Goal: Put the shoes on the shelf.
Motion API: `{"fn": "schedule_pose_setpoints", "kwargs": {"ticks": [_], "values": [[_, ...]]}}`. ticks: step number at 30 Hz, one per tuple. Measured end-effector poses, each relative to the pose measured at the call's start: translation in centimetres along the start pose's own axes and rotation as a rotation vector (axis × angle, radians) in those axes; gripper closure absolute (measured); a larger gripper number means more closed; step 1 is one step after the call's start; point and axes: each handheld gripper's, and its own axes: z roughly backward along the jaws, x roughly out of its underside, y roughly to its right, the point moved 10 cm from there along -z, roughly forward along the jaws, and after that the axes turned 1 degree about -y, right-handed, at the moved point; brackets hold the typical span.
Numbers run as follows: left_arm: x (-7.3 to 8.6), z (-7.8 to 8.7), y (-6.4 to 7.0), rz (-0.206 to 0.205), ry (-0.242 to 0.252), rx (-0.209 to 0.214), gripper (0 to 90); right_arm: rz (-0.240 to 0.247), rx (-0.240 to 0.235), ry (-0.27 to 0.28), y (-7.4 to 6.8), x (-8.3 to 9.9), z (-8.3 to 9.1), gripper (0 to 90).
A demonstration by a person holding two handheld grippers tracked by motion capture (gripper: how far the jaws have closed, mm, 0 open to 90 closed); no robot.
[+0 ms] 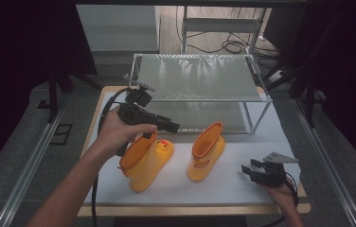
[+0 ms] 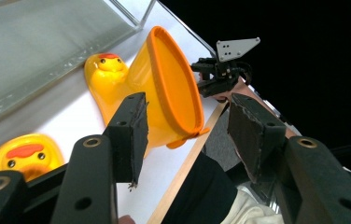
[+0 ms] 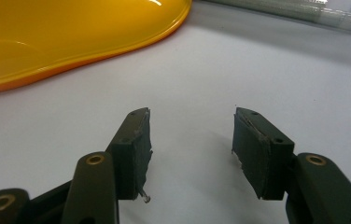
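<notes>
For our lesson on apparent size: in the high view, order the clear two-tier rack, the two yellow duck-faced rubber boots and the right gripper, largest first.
1. Clear two-tier rack
2. Left yellow duck-faced rubber boot and right boot: look alike, unranked
3. Right gripper

Worktop (image 1: pixel 242 191): white surface, pale wooden edge along the near side. Two yellow rain boots stand upright on it (duck faces on the toes). Left boot (image 1: pixel 144 158) sits directly under the left hand-held gripper (image 1: pixel 166 126); right boot (image 1: pixel 206 151) stands between the two grippers, near the right hand-held gripper (image 1: pixel 254 170), which rests at the worktop's near right corner. Beyond both grippers stands a two-tier wire-frame shelf (image 1: pixel 200 78), also on the worktop.
</notes>
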Motion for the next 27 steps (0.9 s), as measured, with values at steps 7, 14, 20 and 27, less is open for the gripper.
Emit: {"fn": "schedule_pose_setpoints", "kwargs": {"ticks": [7,14,20,27], "values": [[-1.0,-1.9,0.7,-0.010,-0.054,-0.025,48.1,-0.005,-0.001,-0.003,0.0,0.0,0.0,46.6],[-1.2,-4.2,0.3,-0.003,-0.119,-0.050,48.1,-0.006,0.000,-0.003,0.0,0.0,0.0,46.6],[-1.9,-5.0,0.1,-0.003,-0.147,-0.045,48.1,-0.011,-0.002,-0.005,0.1,0.0,0.0,46.6],[-1.8,-6.2,0.4,-0.001,-0.175,-0.034,48.0,-0.013,0.000,-0.005,0.1,0.0,-0.1,46.6]]}}
